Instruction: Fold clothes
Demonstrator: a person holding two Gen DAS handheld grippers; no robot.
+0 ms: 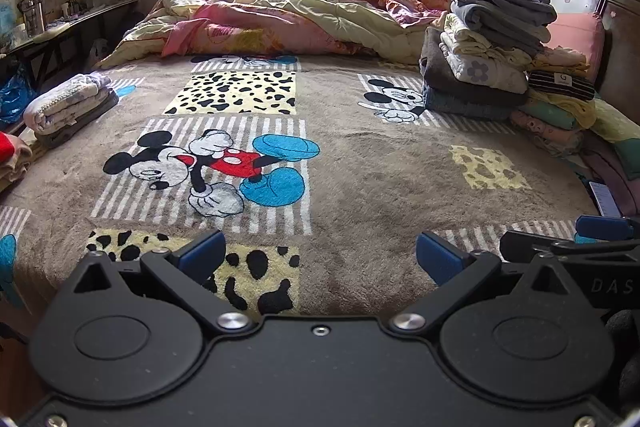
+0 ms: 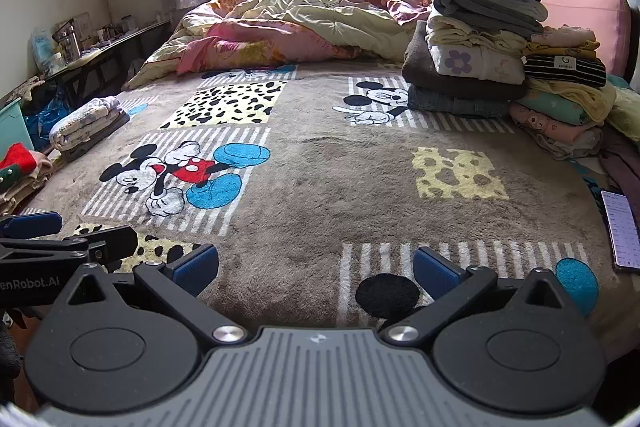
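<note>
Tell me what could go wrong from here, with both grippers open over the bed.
1. The tall stack of folded clothes by the dark headboard looks top-heavy; pulling an item from it could topple it.
2. The lit smartphone lies on the brown cartoon-print blanket near the right gripper; a sweep might knock it.
3. The left gripper is close beside the right one; they could collide.

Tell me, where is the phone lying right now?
The phone lies screen-up at the bed's right edge in the right wrist view, below the clothes pile and just beyond the striped patch of the blanket; the left wrist view shows only a sliver of it.
</note>
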